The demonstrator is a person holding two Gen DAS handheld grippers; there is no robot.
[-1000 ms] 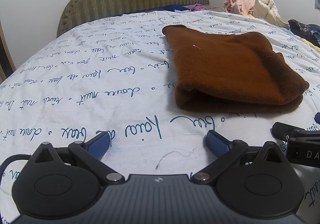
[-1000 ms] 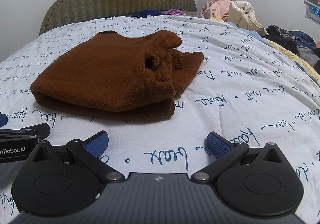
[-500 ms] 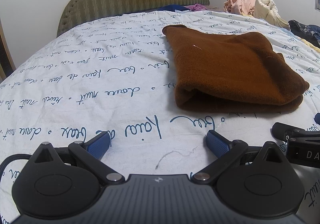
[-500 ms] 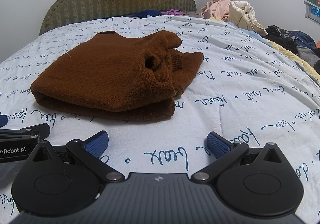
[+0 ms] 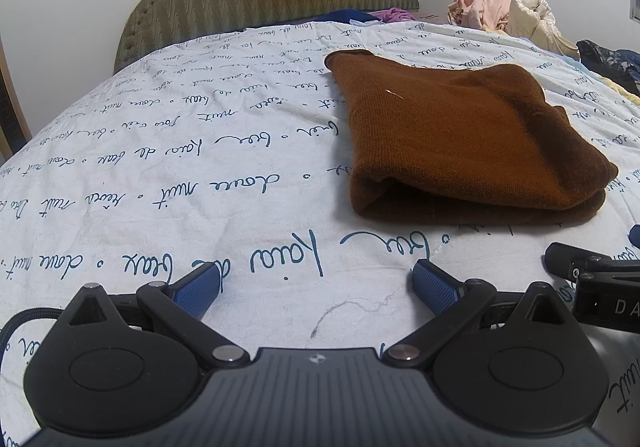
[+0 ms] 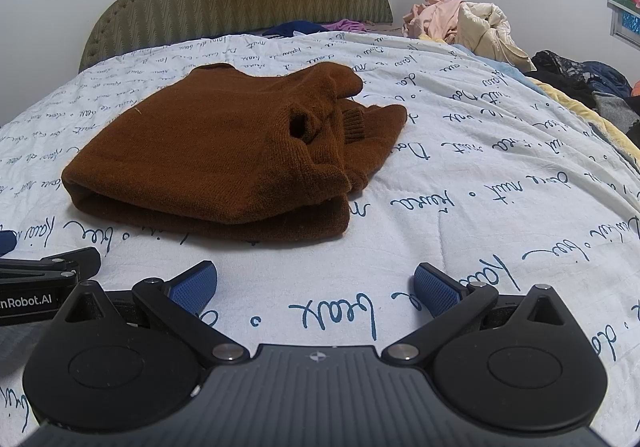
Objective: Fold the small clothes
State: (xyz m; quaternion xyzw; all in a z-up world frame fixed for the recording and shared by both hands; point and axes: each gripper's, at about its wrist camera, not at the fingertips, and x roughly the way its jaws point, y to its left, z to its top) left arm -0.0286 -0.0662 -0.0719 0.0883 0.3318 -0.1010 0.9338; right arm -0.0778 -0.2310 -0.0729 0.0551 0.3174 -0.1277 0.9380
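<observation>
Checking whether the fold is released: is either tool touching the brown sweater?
Apart. Each wrist view shows bare quilt between the open left tool, right tool and the brown sweater.

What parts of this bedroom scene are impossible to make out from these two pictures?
- Folded brown knitted sweater: inner layers and underside hidden by its own folds, both views.
- Pile of pink and cream clothes: too far and jumbled to tell items apart, right view.
- Right tongs: cut off by the left view's edge.
</observation>
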